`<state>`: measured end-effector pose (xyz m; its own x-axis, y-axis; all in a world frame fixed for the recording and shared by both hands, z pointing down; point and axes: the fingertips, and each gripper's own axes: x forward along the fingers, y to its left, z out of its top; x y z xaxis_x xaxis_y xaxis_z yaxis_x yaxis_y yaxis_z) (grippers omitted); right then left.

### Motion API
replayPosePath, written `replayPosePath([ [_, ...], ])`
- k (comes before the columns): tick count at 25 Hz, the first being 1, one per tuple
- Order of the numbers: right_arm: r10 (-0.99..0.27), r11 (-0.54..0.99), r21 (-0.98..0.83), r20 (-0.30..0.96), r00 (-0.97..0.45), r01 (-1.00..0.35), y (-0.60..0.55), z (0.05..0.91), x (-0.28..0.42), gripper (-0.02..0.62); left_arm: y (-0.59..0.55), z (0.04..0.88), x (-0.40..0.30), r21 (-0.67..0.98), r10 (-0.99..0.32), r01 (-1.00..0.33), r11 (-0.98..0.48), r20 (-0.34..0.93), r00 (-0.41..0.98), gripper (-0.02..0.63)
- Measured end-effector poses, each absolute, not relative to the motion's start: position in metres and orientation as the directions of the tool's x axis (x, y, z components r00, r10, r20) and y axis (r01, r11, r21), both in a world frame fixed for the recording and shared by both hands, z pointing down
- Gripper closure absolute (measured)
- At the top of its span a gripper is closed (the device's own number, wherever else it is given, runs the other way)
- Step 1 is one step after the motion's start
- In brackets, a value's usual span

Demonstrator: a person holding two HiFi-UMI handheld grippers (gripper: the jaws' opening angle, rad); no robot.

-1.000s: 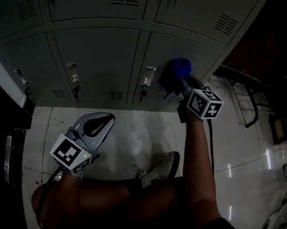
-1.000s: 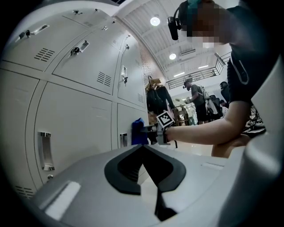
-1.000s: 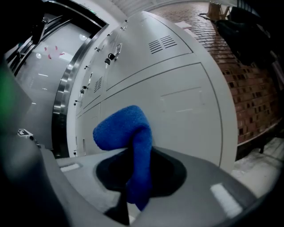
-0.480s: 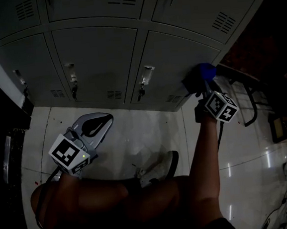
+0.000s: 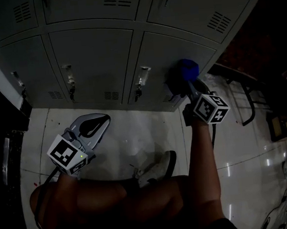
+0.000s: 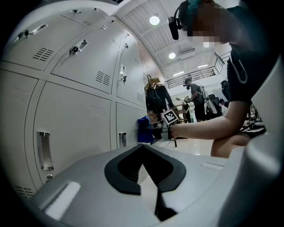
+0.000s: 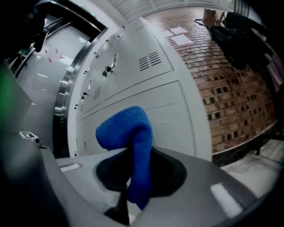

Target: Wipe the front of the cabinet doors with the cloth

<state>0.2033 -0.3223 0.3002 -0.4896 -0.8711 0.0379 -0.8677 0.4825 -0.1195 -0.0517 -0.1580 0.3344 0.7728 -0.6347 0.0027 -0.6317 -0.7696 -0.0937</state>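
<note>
We're mid-wipe, by our reckoning. The right gripper (image 5: 188, 84) is clenched on the blue cloth (image 5: 188, 68), which looks pressed against the lower right cabinet door (image 5: 175, 51), near its bottom corner. No door shows a wiped patch in this dim light, so what's done and what's left we can't judge. The left gripper (image 5: 95, 125) hangs low over the floor (image 5: 135, 132), jaws closed on nothing.

The right gripper view shows the cloth (image 7: 133, 146) folded over and pinched between the jaws. The head view shows which of the 2 rows we're on. The left gripper view sees the cloth (image 6: 143, 130) side-on at the door.
</note>
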Motion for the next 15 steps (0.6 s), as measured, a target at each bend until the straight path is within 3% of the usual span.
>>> replayPosePath([
  [7, -0.707, 0.700, -0.009, 0.131, -0.695, -0.714, -0.301, 0.327, 0.073, 0.526, -0.159, 0.333, -0.051, -0.094, -0.633, -0.631, -0.770, -0.004, 0.774, 0.600],
  [15, -0.712, 0.690, 0.037, 0.219, -0.668, -0.723, -0.325, 0.382, 0.045, 0.526, -0.159, 0.334, -0.050, -0.090, -0.630, -0.628, -0.773, -0.005, 0.776, 0.600],
])
